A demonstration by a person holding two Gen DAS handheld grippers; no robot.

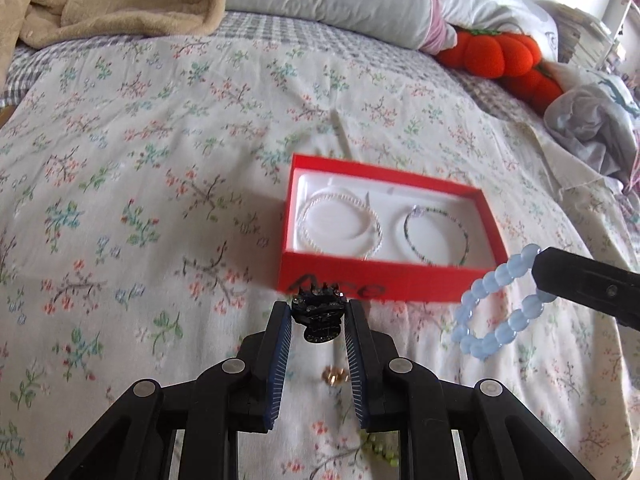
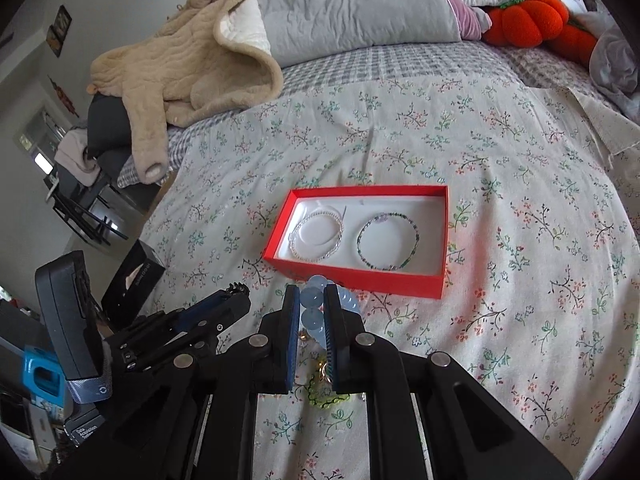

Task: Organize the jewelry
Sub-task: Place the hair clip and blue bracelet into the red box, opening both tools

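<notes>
A red box (image 1: 384, 282) with a white lining lies on the floral bedspread. It holds a white bead bracelet (image 1: 340, 224) and a dark green bead bracelet (image 1: 436, 236). My left gripper (image 1: 319, 310) is shut on a black jewelled ornament (image 1: 318, 314), just in front of the box's near wall. My right gripper (image 2: 312, 300) is shut on a pale blue bead bracelet (image 2: 316, 300), also just short of the red box (image 2: 360, 276). In the left wrist view the blue bracelet (image 1: 496, 304) hangs from the right gripper's fingers (image 1: 580, 280).
A small gold piece (image 1: 334, 376) and a yellow-green bead piece (image 2: 326, 396) lie on the bedspread under the grippers. A beige blanket (image 2: 180, 64), grey pillows (image 2: 360, 4) and orange plush pumpkins (image 2: 536, 20) lie at the bed's far end. A black box (image 2: 134, 280) stands at the left bed edge.
</notes>
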